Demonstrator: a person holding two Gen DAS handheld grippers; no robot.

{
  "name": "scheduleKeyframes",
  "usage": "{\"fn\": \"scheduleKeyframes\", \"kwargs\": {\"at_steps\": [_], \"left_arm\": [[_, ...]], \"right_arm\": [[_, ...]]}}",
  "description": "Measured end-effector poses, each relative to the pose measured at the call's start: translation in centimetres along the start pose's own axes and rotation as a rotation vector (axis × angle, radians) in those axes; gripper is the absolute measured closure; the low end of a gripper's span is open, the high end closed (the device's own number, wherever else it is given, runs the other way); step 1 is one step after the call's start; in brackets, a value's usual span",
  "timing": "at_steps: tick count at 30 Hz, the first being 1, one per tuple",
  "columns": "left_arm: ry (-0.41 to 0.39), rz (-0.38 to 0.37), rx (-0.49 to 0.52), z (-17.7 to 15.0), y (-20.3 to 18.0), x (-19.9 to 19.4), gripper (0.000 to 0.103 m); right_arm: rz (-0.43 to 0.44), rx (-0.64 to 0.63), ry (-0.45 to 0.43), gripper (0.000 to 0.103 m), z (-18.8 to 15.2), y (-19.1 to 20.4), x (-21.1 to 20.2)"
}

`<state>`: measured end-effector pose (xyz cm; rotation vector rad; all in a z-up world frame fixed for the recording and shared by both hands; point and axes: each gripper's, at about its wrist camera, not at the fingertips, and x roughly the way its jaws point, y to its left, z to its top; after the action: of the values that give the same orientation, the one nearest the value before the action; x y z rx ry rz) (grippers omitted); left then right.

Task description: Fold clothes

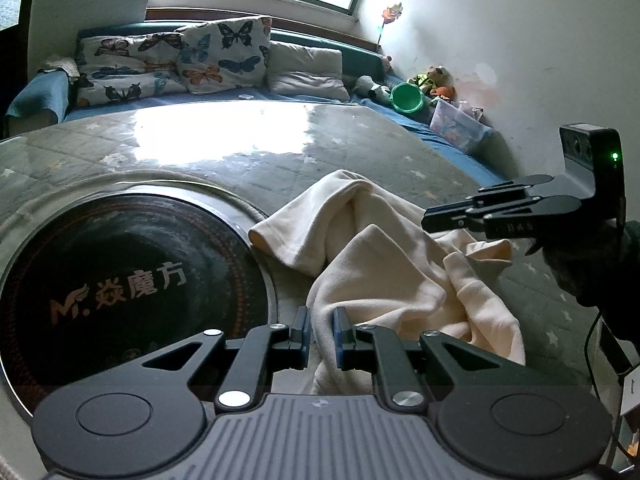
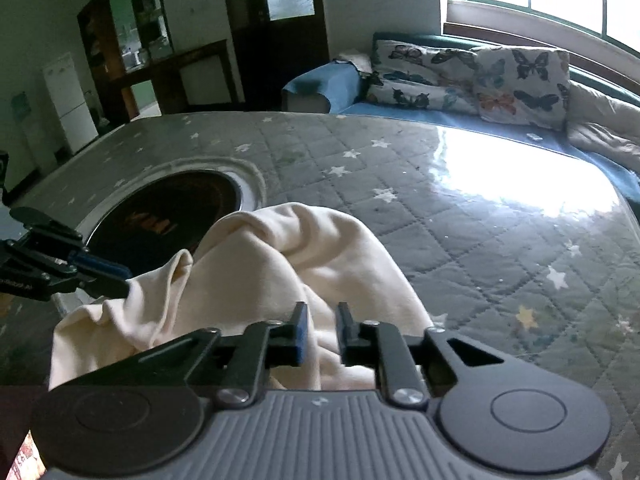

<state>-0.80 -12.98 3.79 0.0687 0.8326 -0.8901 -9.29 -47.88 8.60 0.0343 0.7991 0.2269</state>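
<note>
cream garment [image 1: 384,264] crumpled beside round black heater [image 1: 132,280] | both tools spread

garment [image 1: 372,272]: 1 | butterfly pillows [image 1: 222,54]: 2 | plain pillow [image 1: 306,70]: 1 | grippers [image 1: 320,332]: 2

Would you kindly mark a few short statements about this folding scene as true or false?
1. The cream garment lies crumpled on the table. True.
2. It is folded into a neat square. False: it is bunched and unfolded.
3. The left hand-held gripper has a gap between its fingers. True.
4. The butterfly cushions lie on the table. False: they sit on the sofa behind it.
5. A round black hotplate is set in the table. True.
</note>
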Motion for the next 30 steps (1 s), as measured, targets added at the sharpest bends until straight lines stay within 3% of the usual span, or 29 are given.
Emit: {"fn": "scheduleKeyframes", "kwargs": {"at_steps": [8, 30], "left_arm": [[0.001, 0.007, -0.003, -0.2, 0.3, -0.1, 0.09], [0.006, 0.035, -0.012, -0.7, 1.0, -0.3, 0.09]], "right_arm": [[0.019, -0.03, 0.018, 0.079, -0.2, 1.0, 0.3], [-0.007, -0.026, 0.047, 0.078, -1.2, 0.7, 0.1]]}}
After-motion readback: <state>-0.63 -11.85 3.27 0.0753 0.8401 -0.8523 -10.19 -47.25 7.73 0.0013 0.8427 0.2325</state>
